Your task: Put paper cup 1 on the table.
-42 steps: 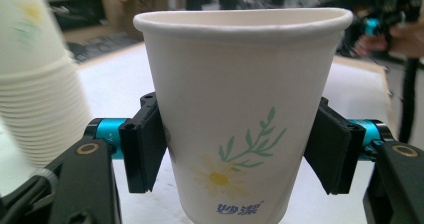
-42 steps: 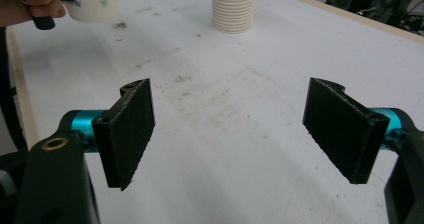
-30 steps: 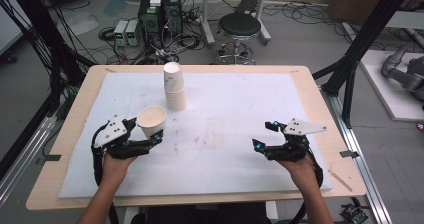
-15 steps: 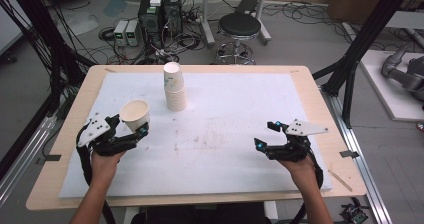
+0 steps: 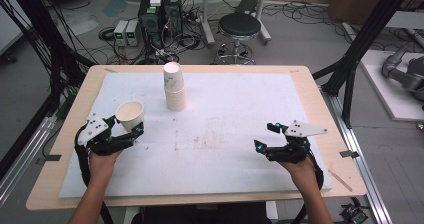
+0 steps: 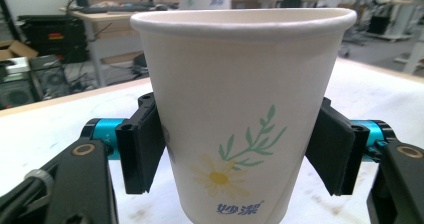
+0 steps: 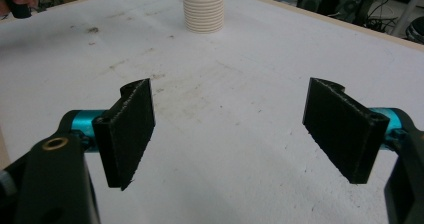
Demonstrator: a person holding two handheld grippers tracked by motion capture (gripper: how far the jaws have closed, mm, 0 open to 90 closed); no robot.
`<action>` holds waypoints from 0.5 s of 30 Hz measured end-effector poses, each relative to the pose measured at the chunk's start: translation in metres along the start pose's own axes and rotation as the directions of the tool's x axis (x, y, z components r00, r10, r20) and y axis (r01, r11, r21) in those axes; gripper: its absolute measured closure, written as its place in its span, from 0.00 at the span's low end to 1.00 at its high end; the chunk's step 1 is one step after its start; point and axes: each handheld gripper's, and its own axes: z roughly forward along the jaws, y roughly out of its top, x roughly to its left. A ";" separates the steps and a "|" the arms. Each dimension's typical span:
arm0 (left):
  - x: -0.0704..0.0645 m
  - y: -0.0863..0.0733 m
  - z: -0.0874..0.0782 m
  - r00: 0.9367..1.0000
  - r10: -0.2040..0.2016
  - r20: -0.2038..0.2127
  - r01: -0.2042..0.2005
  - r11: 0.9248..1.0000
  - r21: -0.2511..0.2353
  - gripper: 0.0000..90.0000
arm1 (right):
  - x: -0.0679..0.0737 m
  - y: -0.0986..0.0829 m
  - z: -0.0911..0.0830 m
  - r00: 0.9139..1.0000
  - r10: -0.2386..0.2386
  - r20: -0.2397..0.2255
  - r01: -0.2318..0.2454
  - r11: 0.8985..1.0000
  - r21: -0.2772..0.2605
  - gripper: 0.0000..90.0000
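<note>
Left tool (image 5: 131,129) gripping a paper cup (image 5: 130,115), upright, at the left of the white tabletop (image 5: 225,134). Right tool (image 5: 262,140) wide open, holding nothing, near the right side. Farther back, stack of cups (image 5: 174,86).

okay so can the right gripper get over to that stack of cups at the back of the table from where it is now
Probably yes. The right gripper is open with nothing between its jaws, and the white mat between it and the stack of cups is bare. The left gripper, holding a paper cup, sits off to the side.
</note>
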 end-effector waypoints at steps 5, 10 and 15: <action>0.004 -0.008 0.001 1.000 0.010 -0.029 -0.009 1.000 0.026 0.34 | 0.001 -0.003 0.000 1.000 -0.001 -0.002 0.001 1.000 0.002 0.23; 0.012 -0.016 0.001 0.999 -0.016 -0.045 0.018 0.999 0.042 0.34 | 0.003 -0.005 0.001 1.000 -0.002 -0.007 0.002 1.000 0.008 0.23; 0.017 -0.021 0.002 0.996 -0.021 -0.084 0.029 0.996 0.084 0.34 | 0.002 -0.005 0.000 1.000 0.001 -0.003 -0.001 1.000 0.008 0.23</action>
